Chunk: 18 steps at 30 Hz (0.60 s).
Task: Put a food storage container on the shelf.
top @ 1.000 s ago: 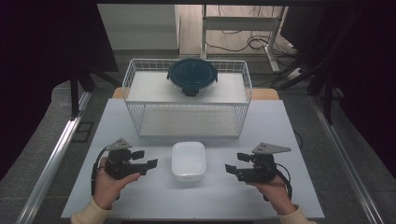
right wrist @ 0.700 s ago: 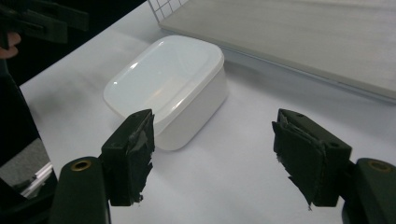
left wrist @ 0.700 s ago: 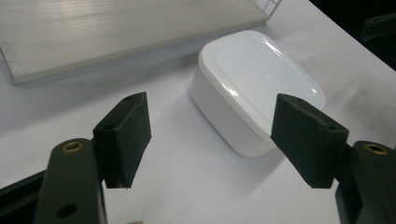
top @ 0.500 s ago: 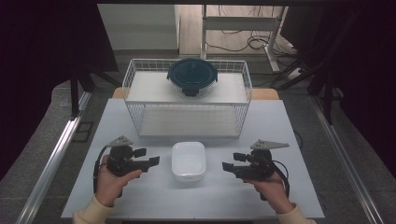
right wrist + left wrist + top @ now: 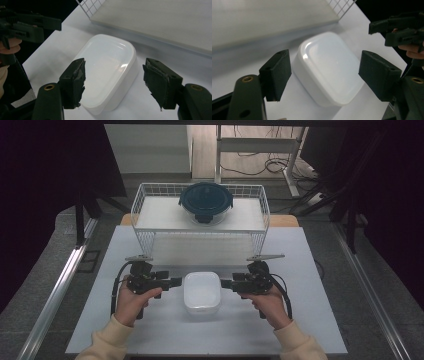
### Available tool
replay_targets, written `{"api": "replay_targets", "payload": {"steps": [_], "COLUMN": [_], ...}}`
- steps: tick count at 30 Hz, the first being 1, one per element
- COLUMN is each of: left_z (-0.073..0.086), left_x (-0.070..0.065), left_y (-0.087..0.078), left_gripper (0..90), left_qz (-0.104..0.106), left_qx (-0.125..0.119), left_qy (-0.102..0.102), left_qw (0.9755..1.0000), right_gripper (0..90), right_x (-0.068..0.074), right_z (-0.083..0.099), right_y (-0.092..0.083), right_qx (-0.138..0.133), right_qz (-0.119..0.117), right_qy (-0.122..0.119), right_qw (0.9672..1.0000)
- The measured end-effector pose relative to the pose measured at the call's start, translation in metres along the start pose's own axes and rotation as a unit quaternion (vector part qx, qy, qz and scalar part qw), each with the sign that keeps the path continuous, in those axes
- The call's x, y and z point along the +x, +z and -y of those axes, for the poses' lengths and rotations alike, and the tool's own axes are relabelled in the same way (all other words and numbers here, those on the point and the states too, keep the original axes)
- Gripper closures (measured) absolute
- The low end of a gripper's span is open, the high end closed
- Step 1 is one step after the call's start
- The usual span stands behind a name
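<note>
Between both grippers, glossy white rounded-rectangular container [image 5: 202, 292]

The high view is looking forward and down over the table [image 5: 150, 245]; both gripper views are sitting low and close — facing inward, sharing the white container [image 5: 328, 67] between them.

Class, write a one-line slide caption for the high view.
Left gripper and right gripper, both open, flank a white lidded container on the table.
</note>
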<state>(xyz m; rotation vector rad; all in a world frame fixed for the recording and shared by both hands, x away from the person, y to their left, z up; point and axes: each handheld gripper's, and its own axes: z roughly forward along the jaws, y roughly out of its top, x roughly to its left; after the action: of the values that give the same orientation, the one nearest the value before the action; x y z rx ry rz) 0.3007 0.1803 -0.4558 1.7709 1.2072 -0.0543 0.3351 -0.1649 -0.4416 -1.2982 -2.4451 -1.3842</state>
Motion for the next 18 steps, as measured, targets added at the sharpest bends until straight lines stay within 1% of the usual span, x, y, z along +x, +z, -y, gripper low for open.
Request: {"api": "replay_targets", "payload": {"steps": [1, 3, 5, 8, 12, 14, 16, 17, 18], "left_z": [0.003, 0.007, 0.010, 0.012, 0.013, 0.013, 0.014, 0.014, 0.015], "left_x": [0.003, 0.006, 0.008, 0.010, 0.008, 0.009, 0.010, 0.011, 0.012], "left_y": [0.001, 0.003, 0.007, 0.013, 0.021, 0.026, 0.031, 0.033, 0.035], "left_gripper": [25.9, 26.0, 26.2, 26.3, 26.6, 27.1, 27.6, 28.0, 28.0], "left_qz": [0.011, 0.023, 0.020, 0.017, 0.021, 0.025, 0.041, 0.046, 0.045], "left_qx": [0.000, 0.002, 0.007, 0.013, 0.024, 0.026, 0.024, 0.025, 0.029], "left_qy": [-0.014, -0.029, -0.030, -0.034, -0.030, -0.035, -0.053, -0.056, -0.057], "left_qw": [0.9998, 0.9993, 0.9993, 0.9992, 0.9990, 0.9987, 0.9975, 0.9970, 0.9969], "right_gripper": [34.2, 35.2, 35.8, 38.0, 39.7, 41.1, 42.2, 42.7, 43.3], "right_x": [-0.001, -0.005, -0.007, -0.009, -0.010, -0.010, -0.011, -0.011, -0.012], "right_z": [0.001, 0.003, 0.006, 0.006, 0.009, 0.010, 0.011, 0.012, 0.012], "right_y": [0.002, 0.009, 0.015, 0.019, 0.028, 0.033, 0.037, 0.039, 0.040], "right_qx": [0.001, 0.000, 0.013, 0.017, 0.028, 0.036, 0.041, 0.043, 0.045], "right_qz": [-0.001, -0.007, -0.012, -0.013, -0.018, -0.020, -0.023, -0.025, -0.027], "right_qy": [0.002, 0.010, 0.013, 0.019, 0.022, 0.026, 0.028, 0.030, 0.032], "right_qw": [1.0000, 0.9999, 0.9998, 0.9996, 0.9992, 0.9988, 0.9985, 0.9983, 0.9981]}}
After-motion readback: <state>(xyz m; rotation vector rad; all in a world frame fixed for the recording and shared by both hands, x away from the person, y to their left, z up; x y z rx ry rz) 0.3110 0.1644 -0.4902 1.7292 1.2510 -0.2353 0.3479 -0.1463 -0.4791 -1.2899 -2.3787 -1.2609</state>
